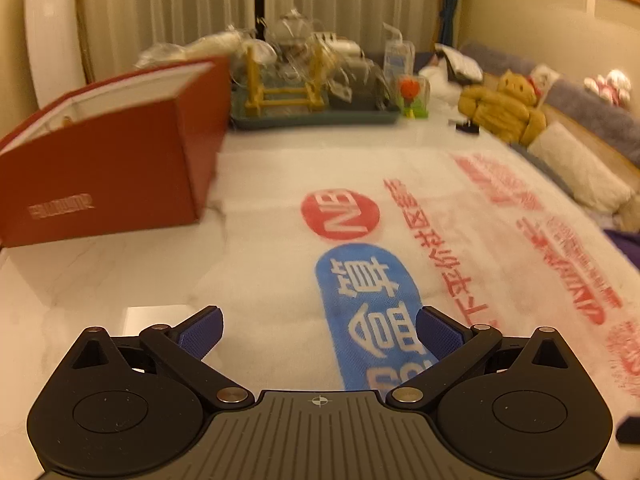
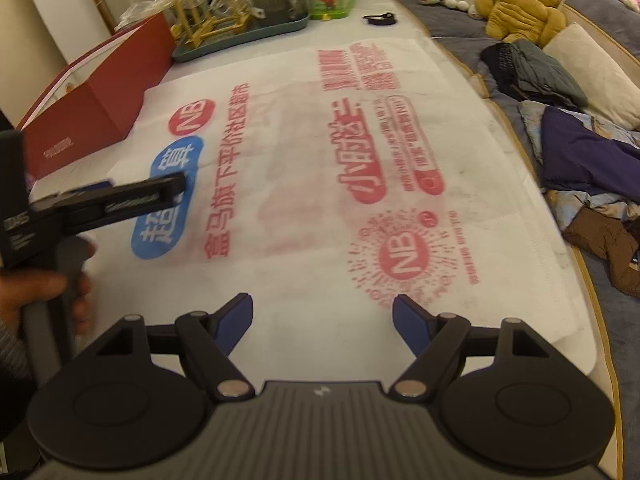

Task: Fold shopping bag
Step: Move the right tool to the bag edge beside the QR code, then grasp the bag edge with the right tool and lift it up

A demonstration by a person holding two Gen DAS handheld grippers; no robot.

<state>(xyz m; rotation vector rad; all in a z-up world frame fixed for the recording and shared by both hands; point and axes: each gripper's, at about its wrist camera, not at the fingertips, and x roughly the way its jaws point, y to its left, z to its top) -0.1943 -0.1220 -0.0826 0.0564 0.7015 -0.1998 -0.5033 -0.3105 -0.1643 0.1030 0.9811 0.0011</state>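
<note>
Left wrist view. My left gripper: jaws spread, blue pads apart, nothing between them, hovering over the near part of the bag. Bag: white, lying flat on the table, printed with a red roundel, a blue oval and red lettering; fills the middle and right of the tabletop. Red box: open, standing at the left, its near corner at the bag's far left edge. Tray: grey-green, beyond the bag at the far end, loaded with a yellow wooden rack and clear glassware. Orange flower in a clear case: just right of the tray. Plush toy: tan, on the sofa at the right. Picture blurred throughout.

Right wrist view. My right gripper: jaws spread wide, empty, above the bag's near edge. Bag: spread flat, lengthwise away from me, print facing up; its right edge runs close to the table's right rim. Left gripper: enters from the left over the blue oval, held in my left hand; seen side-on, so its jaw gap cannot be read here. Red box: far left, beside the bag. Tray: beyond the bag. Black loop: on the table past the bag's far right corner. Plush toy and heaped clothes: on the sofa, right.
</note>
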